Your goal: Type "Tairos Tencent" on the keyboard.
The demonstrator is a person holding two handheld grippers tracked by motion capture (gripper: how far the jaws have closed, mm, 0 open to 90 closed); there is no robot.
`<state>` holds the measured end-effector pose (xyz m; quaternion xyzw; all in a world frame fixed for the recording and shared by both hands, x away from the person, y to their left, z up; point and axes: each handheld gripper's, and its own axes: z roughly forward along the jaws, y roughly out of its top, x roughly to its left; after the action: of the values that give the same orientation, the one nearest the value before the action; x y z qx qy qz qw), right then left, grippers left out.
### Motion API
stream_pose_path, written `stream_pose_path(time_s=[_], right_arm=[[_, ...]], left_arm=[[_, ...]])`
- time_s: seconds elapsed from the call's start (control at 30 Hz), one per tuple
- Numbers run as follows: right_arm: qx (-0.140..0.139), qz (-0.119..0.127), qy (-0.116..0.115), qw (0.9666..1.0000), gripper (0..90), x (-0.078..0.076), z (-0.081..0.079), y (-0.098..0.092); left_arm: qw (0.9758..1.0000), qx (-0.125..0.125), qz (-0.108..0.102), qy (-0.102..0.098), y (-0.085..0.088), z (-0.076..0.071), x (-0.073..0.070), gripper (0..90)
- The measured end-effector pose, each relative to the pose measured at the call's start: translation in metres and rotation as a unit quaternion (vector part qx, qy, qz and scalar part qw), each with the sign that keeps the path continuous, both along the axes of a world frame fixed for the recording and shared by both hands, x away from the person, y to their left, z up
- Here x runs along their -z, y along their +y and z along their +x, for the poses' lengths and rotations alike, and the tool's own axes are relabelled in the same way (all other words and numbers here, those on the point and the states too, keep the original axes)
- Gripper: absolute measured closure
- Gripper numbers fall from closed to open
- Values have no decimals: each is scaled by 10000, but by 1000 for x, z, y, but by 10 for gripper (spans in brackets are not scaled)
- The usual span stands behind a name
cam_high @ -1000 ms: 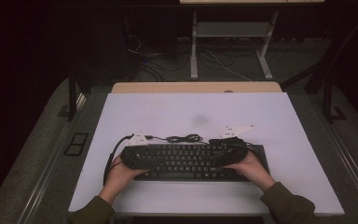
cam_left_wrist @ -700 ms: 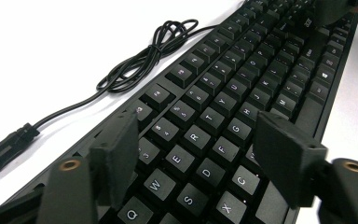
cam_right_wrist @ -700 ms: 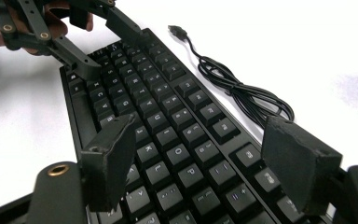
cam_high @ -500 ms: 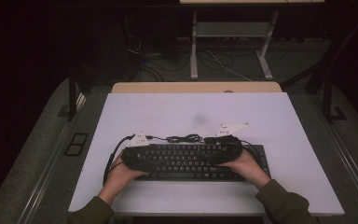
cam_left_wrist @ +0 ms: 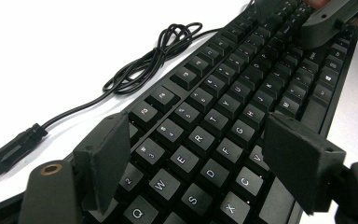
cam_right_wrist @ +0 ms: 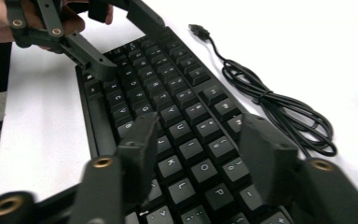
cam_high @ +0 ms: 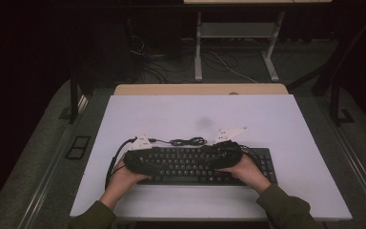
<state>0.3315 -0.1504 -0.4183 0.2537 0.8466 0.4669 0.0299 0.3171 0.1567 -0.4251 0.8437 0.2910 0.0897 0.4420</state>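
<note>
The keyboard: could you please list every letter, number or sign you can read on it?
"Q W E R", "S D F", "X C", "Y U", "H", "2": keycaps of the keyboard, left gripper view.
"Y U", "K", "O", "L", "P": keycaps, right gripper view.
Number-row signs, far keys: too small or blurred.
High view: keycaps unreadable.

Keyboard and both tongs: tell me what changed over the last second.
The right tongs have just been closing over the keyboard, with keys but nothing gripped between their jaws. The left tongs opened wider earlier and now stand open above the keys. Both hands barely shifted. The keyboard, its coiled cable and the white table stayed put.
</note>
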Motion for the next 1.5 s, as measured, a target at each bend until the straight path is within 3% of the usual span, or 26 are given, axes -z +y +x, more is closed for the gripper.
stream_pose_path(time_s=[0.3, 0.57, 1.5], right_arm=[[-183, -28, 17, 9998, 757, 3, -3, 10], [-405, -100, 85, 9991, 888, 8, -7, 21], [-695, -424, 146, 9966, 890, 21, -16, 46]], left_arm=[[10000, -41, 4, -18, 1, 0, 0, 232], [10000, -54, -4, -24, 1, 0, 0, 232], [10000, -70, 10, -33, 0, 0, 0, 234]])
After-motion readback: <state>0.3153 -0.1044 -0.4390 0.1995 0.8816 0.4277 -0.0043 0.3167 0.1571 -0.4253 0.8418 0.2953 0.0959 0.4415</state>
